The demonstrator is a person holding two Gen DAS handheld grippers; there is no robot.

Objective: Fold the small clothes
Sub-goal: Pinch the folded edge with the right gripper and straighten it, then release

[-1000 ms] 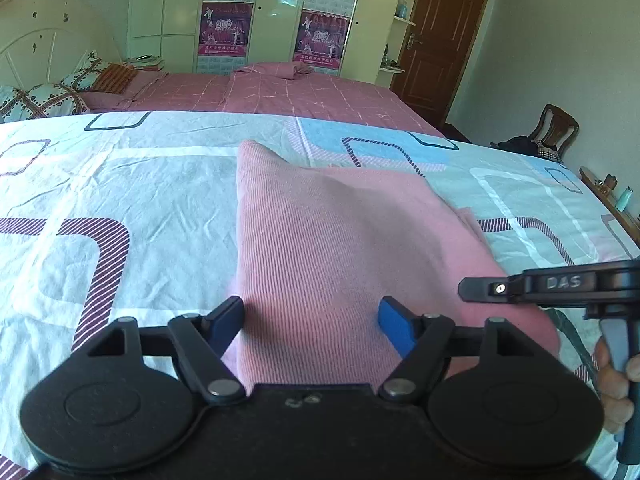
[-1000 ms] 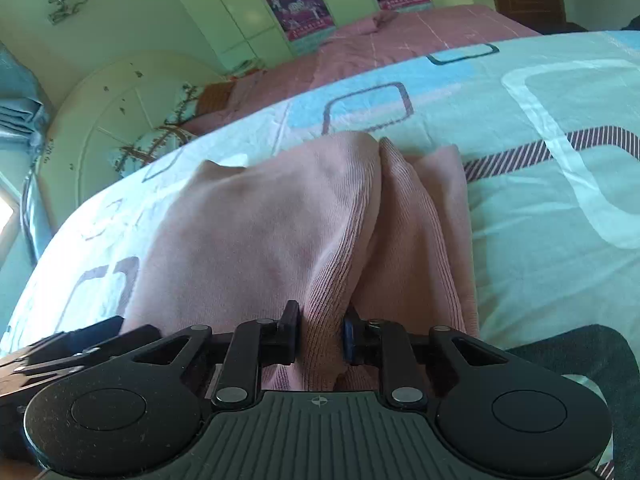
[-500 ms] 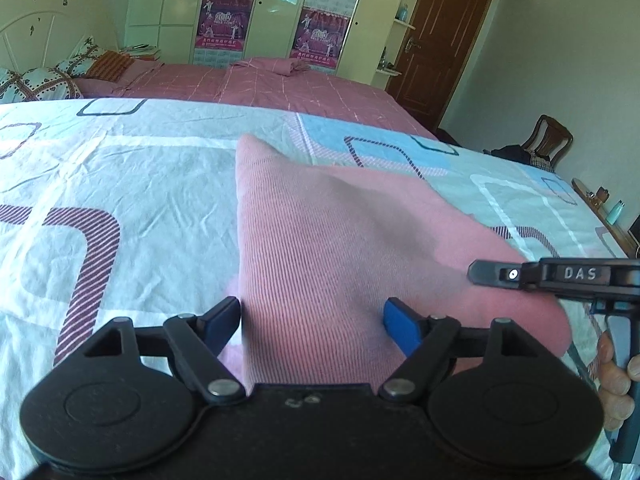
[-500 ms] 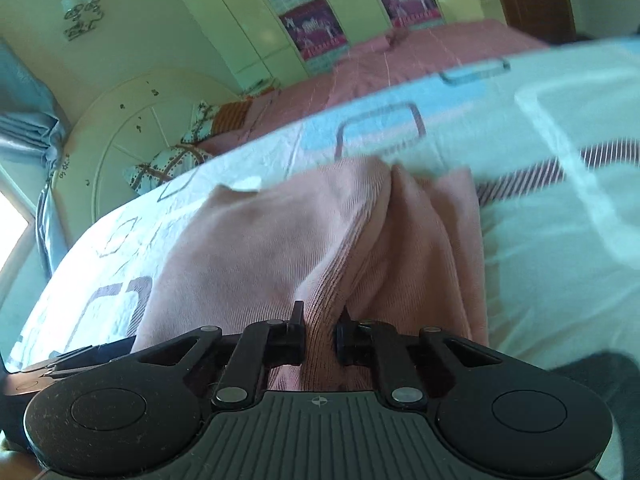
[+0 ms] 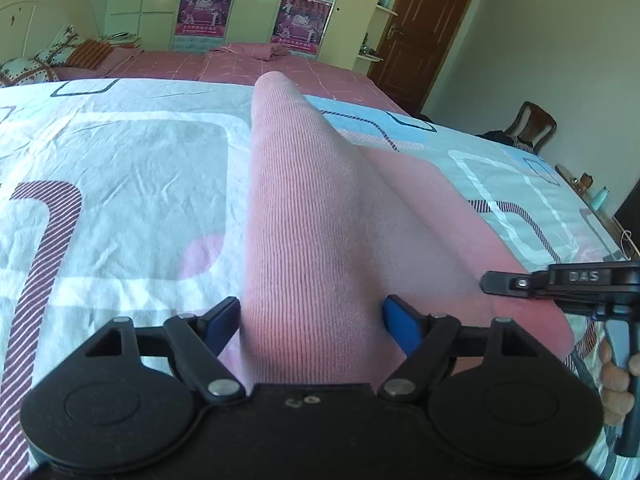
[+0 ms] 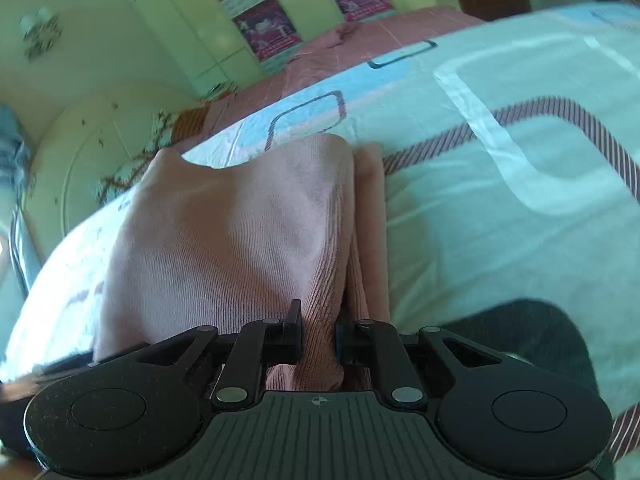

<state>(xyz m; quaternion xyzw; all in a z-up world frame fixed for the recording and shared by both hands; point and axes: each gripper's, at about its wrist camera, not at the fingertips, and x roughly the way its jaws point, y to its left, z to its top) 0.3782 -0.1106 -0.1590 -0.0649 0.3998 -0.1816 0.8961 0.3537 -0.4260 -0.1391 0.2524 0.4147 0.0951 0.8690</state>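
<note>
A pink ribbed garment (image 5: 320, 208) lies partly raised on the patterned bedspread (image 5: 120, 168). My left gripper (image 5: 312, 312) stands wide, and a broad bunched ridge of the garment fills the space between its blue pads and touches both. In the right wrist view the same garment (image 6: 224, 232) runs away from my right gripper (image 6: 318, 320), whose jaws stand narrow and pinch a thick fold at its right edge. The right gripper's side (image 5: 520, 280) shows at the right of the left wrist view, with a person's hand (image 5: 616, 376) on its handle.
Beyond the bedspread stands a second bed with a pink cover (image 5: 240, 68), then a wardrobe with posters (image 5: 200, 12) and a brown door (image 5: 424, 32). A wooden chair (image 5: 532, 124) is at the right wall. A dark shape (image 6: 520, 340) lies by the right gripper.
The garment's ridge has risen and grown taller in the left wrist view. The right gripper's jaws have narrowed on the fold and it has shifted sideways over the bed.
</note>
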